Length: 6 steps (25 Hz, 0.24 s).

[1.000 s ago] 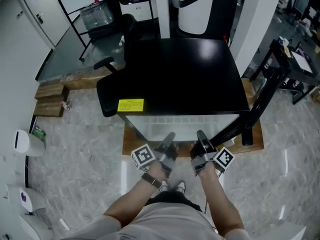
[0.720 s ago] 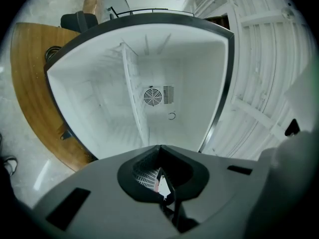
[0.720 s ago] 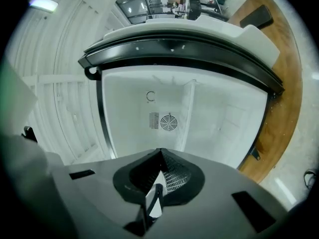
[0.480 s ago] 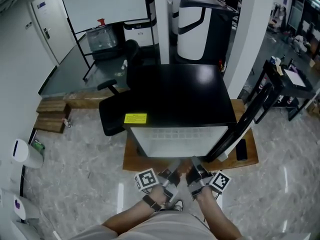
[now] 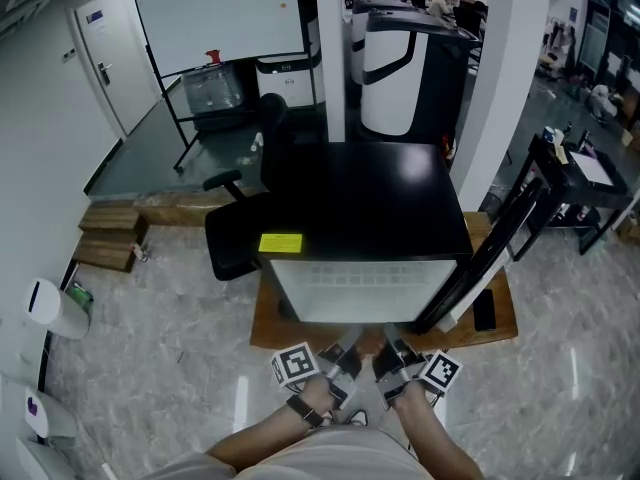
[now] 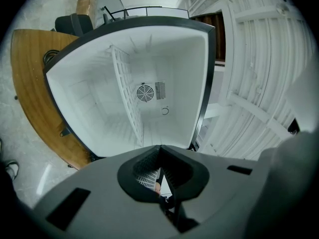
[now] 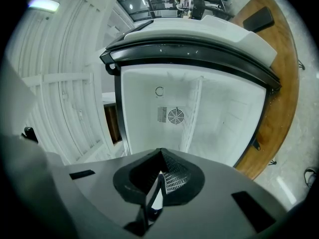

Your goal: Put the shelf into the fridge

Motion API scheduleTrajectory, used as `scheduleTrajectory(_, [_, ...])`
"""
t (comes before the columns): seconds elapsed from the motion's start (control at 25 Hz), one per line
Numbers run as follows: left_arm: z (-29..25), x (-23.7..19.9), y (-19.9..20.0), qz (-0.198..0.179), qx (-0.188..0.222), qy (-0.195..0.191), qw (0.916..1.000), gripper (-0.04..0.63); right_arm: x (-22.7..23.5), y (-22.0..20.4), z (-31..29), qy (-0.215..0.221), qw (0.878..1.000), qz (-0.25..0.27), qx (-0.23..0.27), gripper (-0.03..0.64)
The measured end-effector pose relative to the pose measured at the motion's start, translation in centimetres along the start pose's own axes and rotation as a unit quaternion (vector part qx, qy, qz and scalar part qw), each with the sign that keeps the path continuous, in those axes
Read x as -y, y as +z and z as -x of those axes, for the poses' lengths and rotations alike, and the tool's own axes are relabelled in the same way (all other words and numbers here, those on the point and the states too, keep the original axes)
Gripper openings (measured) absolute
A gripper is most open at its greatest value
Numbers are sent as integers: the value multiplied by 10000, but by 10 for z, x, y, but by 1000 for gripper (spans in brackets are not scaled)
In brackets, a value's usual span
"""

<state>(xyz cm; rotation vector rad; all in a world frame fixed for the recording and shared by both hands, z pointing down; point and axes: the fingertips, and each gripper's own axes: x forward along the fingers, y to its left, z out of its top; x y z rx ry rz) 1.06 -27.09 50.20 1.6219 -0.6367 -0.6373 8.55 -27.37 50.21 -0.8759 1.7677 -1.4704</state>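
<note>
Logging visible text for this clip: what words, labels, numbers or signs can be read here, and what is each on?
No text here is legible.
Yellow label on top of the fridge: print too small to read.
Blue sign on the door: too small and blurred to read.

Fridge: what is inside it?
Inside the fridge there is one white shelf and a round fan grille on the back wall. The left hand-held gripper covers the nearest part of the inside, so that bit cannot be seen.
</note>
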Motion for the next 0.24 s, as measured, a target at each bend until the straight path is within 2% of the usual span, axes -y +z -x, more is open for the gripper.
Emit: scheduleTrajectory(0.24, [3,-7,-2,10,45,122,9999,6,3,-5,1,19,9999,-7,-98,21])
